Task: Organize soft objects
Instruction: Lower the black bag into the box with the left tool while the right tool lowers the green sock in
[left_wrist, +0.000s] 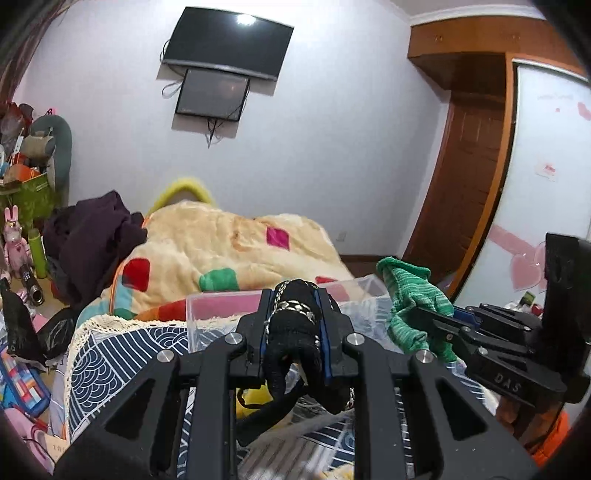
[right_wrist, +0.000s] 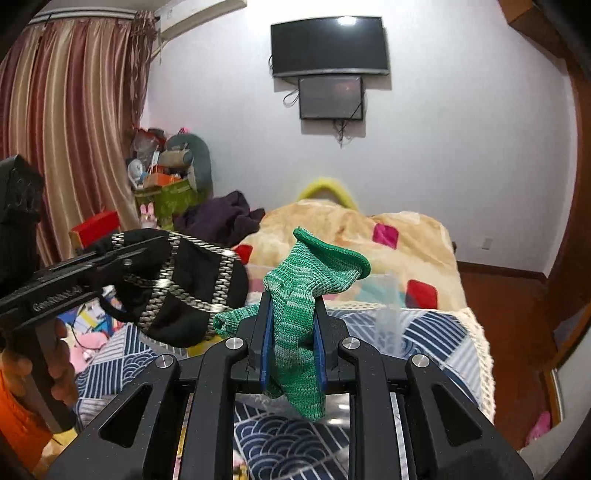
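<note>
My left gripper (left_wrist: 294, 295) is shut on a black glove with silver braid bands (left_wrist: 295, 325), held up above the bed. The glove also shows in the right wrist view (right_wrist: 184, 288), at the left. My right gripper (right_wrist: 291, 306) is shut on a green knitted glove (right_wrist: 299, 295), its cuff pointing up. In the left wrist view the green glove (left_wrist: 410, 299) hangs at the right, beside the black one. A clear plastic box (left_wrist: 236, 306) sits on the bed just beyond and below both gloves.
The bed carries a blue wave-patterned cover (right_wrist: 424, 332), a cream blanket with coloured patches (left_wrist: 221, 243) and a dark purple cloth heap (left_wrist: 96, 236). Clutter and toys (left_wrist: 26, 170) stand at the left. A wooden wardrobe (left_wrist: 469, 166) and a door are at the right.
</note>
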